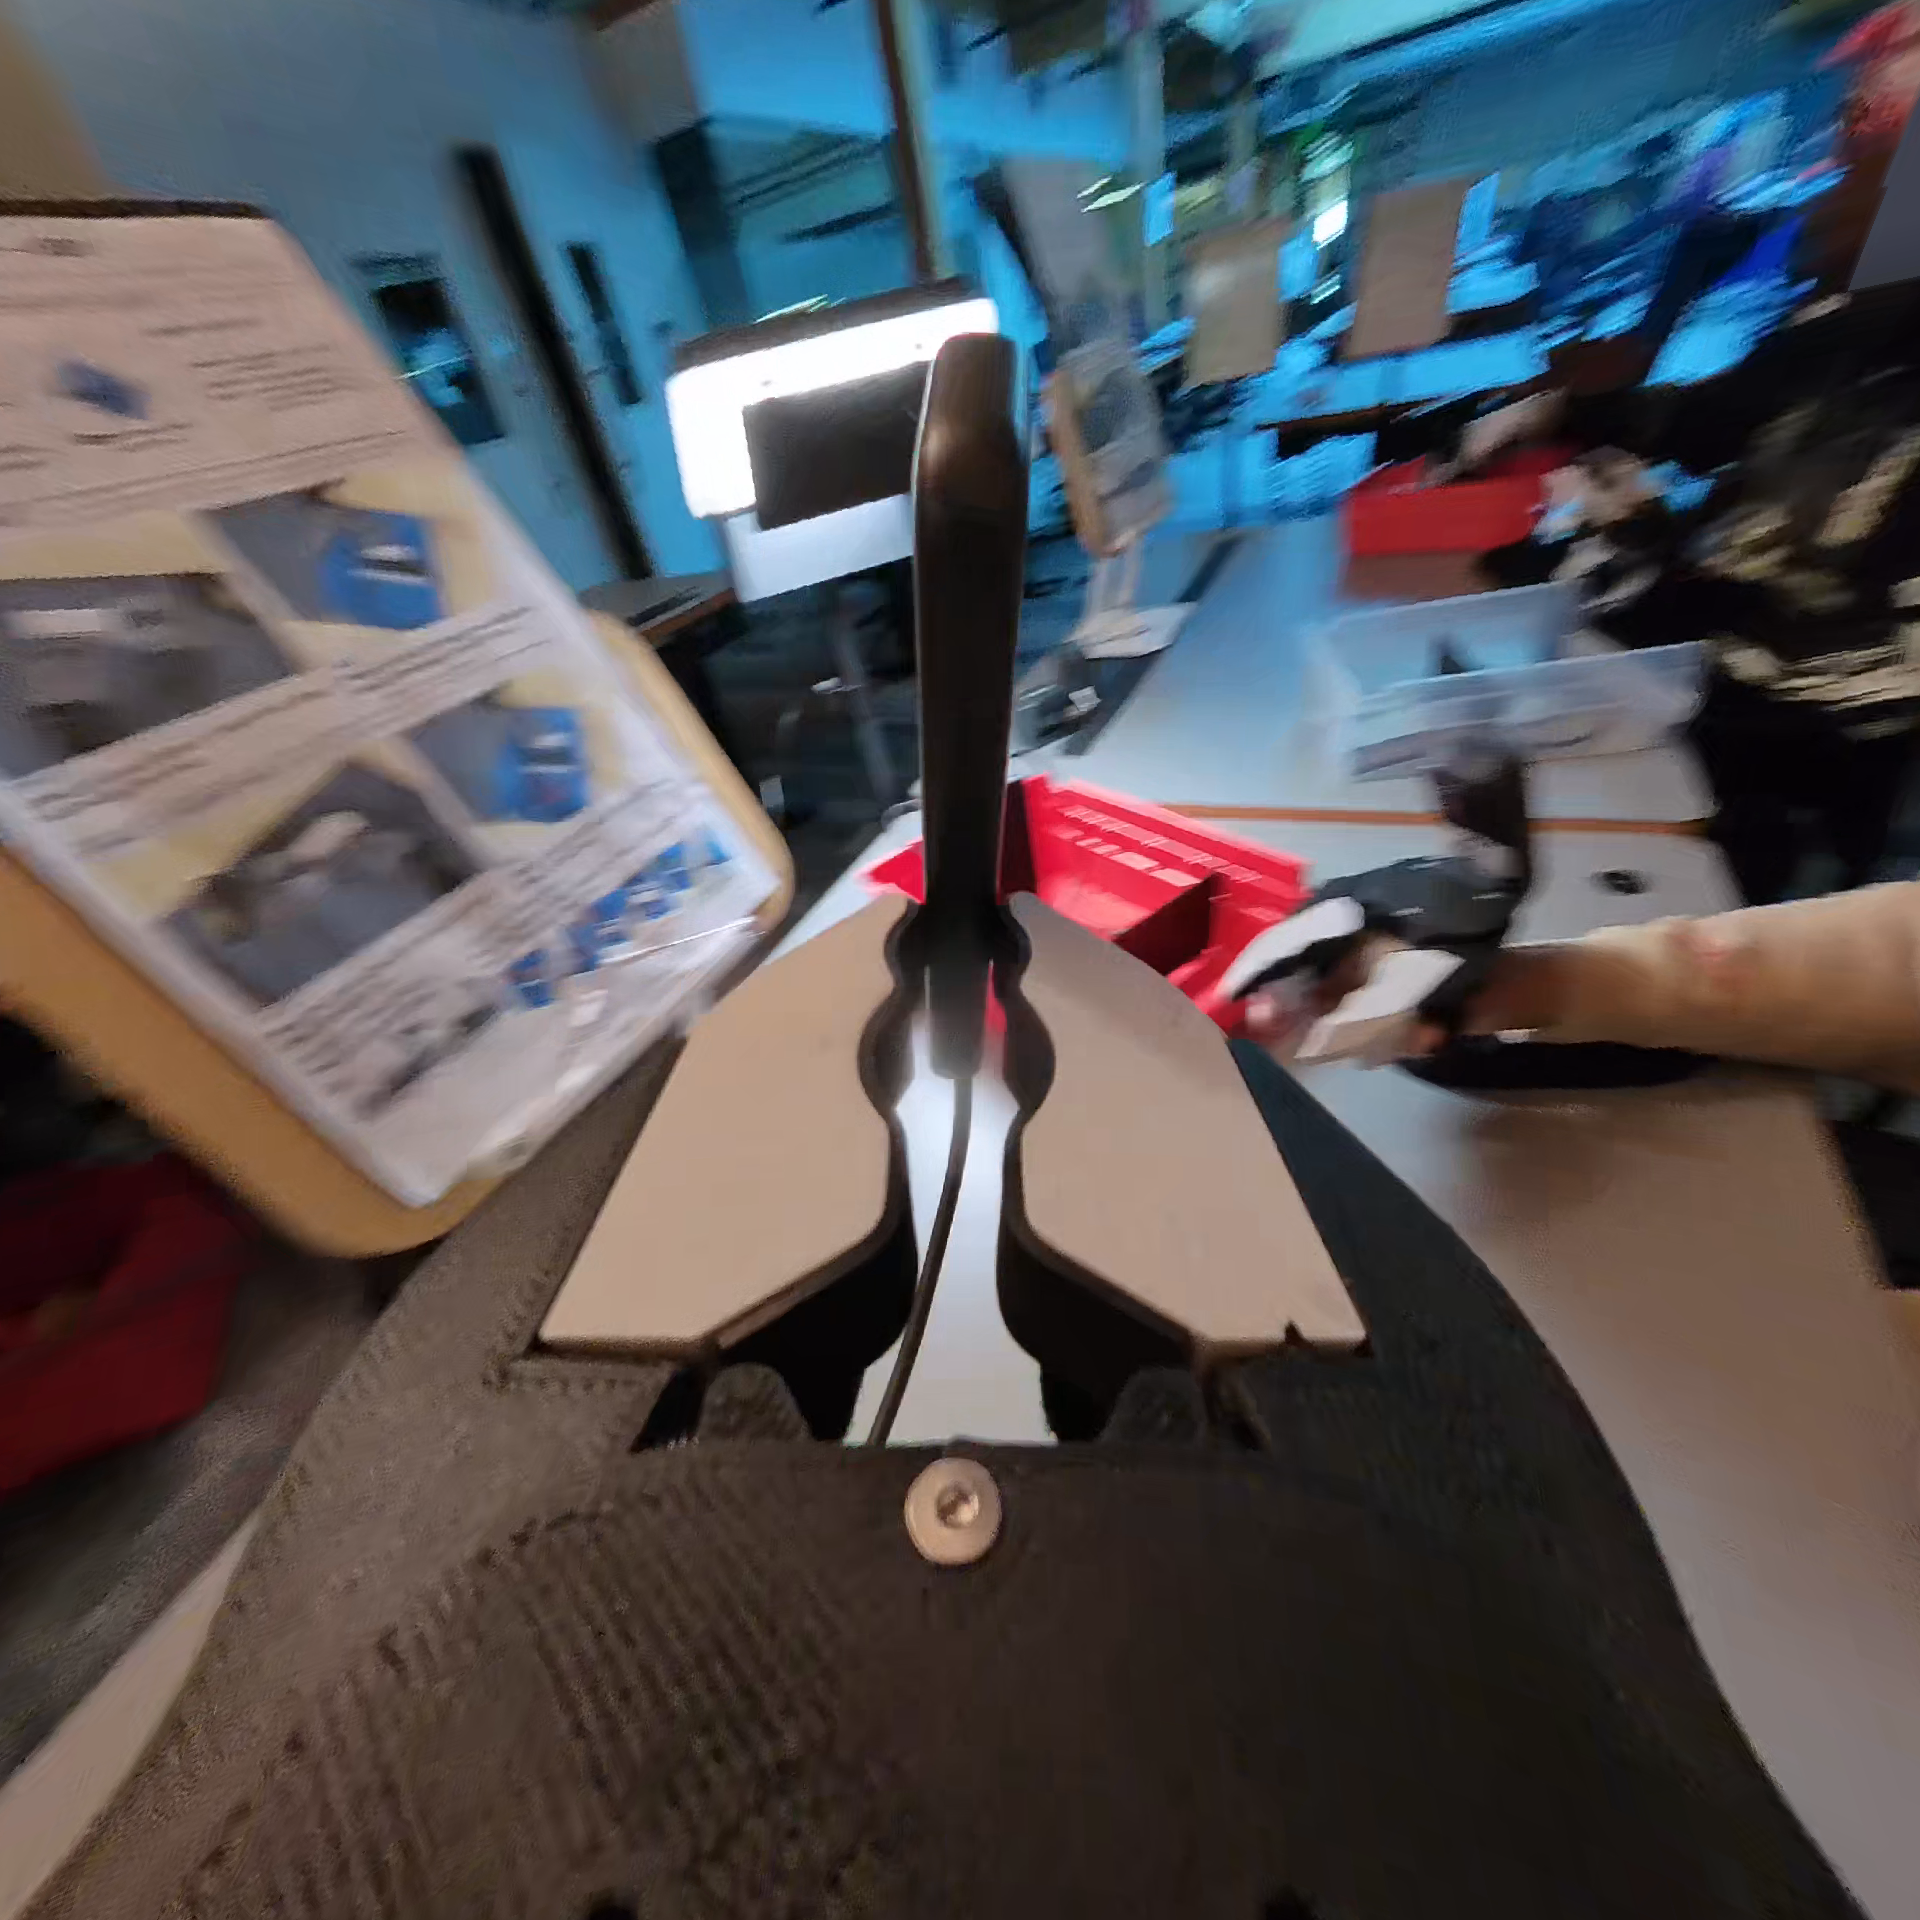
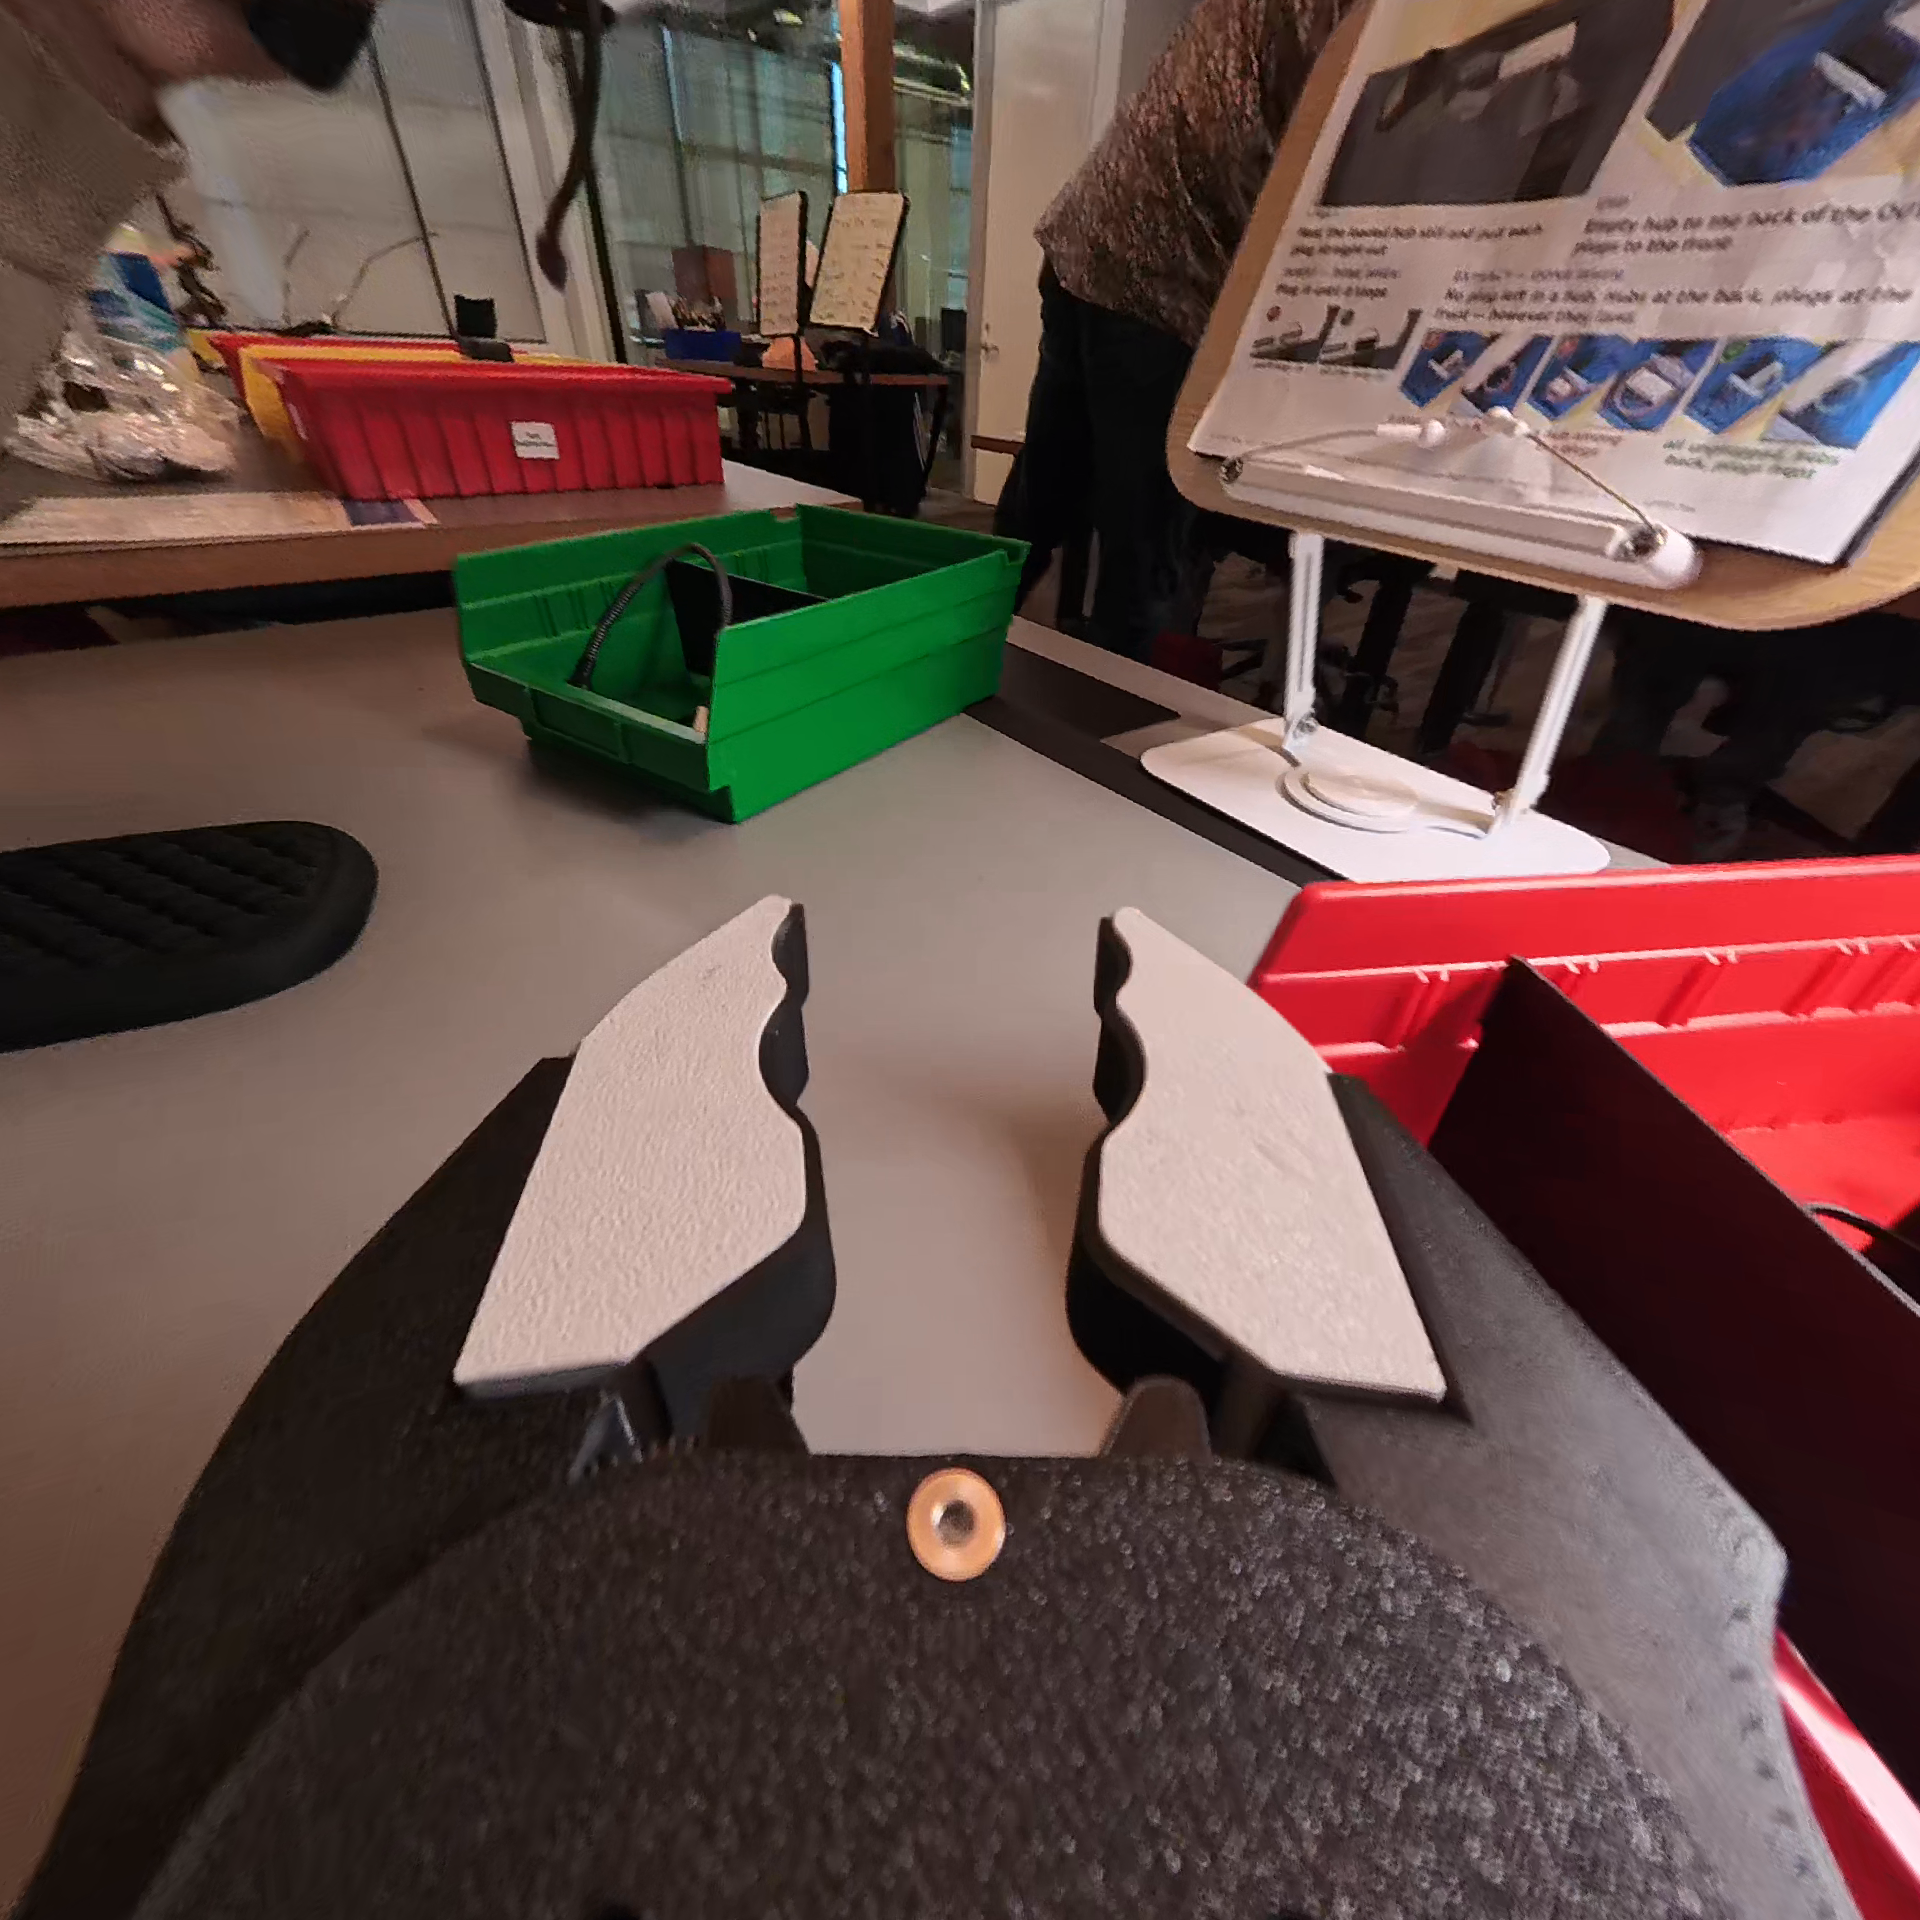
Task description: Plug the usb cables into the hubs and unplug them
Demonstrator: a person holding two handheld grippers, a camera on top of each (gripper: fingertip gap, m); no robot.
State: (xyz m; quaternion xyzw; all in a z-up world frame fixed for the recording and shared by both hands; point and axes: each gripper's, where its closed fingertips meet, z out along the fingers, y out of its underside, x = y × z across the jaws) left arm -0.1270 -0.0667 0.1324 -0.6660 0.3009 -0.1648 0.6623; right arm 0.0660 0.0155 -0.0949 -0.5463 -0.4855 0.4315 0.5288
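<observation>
Left gripper point(image 1: 961, 935): pinched on a dark hub point(image 1: 968, 623), fingers point(image 1: 769, 1132) pressed in on its lower end; the hub stood upright, lifted off the worktop point(image 1: 1507, 1195).
Hub cable point(image 1: 925, 1278): thin, black, ran from the hub's base down between the fingers toward the gripper body.
Left view quality: heavy motion blur, background detail could not be told.
Instruction board point(image 1: 312, 665): left of the hub in the left wrist view, tilted, wooden backing with a printed sheet.
Red bin point(image 1: 1122, 883): just behind the hub in that view, black divider inside.
Other hand point(image 1: 1382, 977): right of the hub, sleeve reaching in, held something white; blurred.
Black pad point(image 2: 156, 925): left of the right gripper, flat on the worktop.
Green bin point(image 2: 769, 644): beyond the right gripper, well apart, on the worktop; black divider and a black cable point(image 2: 623, 613) inside.
Right gripper point(image 2: 951, 997): spread wide, nothing between the fingers, hovered low over bare grey worktop.
Red bin, right view: just right of the right gripper, dark divider visible.
Board stand point(image 2: 1371, 800): white base beyond the red bin, the board above it.
Far red bins point(image 2: 499, 426): on another worktop behind the green bin.
</observation>
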